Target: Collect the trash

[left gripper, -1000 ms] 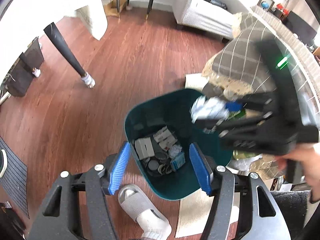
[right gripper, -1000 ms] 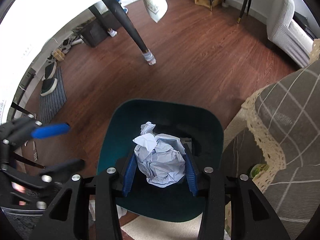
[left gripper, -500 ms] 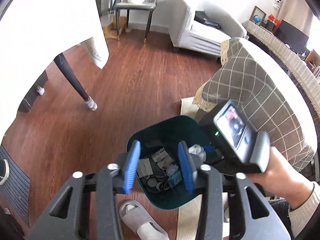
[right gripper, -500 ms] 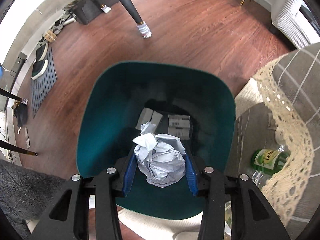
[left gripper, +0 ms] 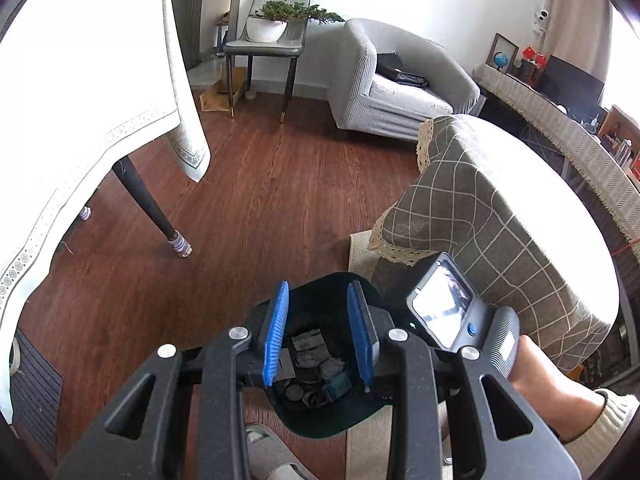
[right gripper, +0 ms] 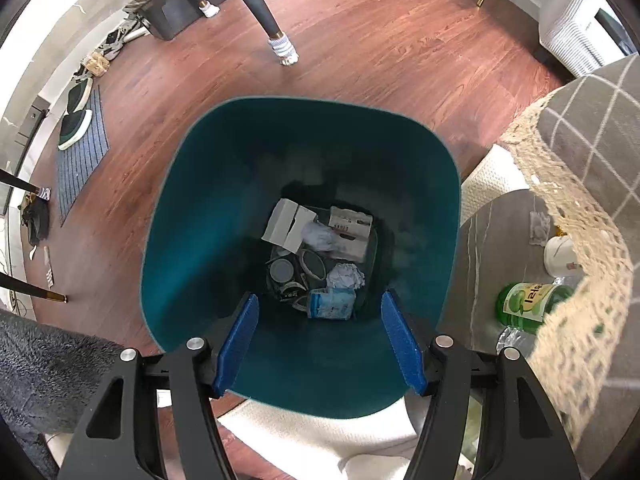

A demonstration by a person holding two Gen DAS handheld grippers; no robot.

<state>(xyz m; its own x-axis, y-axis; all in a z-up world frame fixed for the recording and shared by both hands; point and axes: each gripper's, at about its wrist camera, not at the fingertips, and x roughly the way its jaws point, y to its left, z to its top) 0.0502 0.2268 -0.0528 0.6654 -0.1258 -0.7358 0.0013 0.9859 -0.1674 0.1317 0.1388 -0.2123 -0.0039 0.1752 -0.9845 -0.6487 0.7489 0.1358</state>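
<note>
**Paper lies in the bin**

The left gripper has its fingers drawn together on nothing above the teal bin. The right gripper points into it, fingers opening, empty; crumpled paper lies at the bottom.

Open mouth of the teal bin lies unobstructed beneath the opening, empty right claw, hemmed by the lace-edged checked cover on the right and open wooden floor beyond.

Daylight blows out the tablecloth and sofa top; bin interior dim; fisheye edges curve, vignetted
</note>
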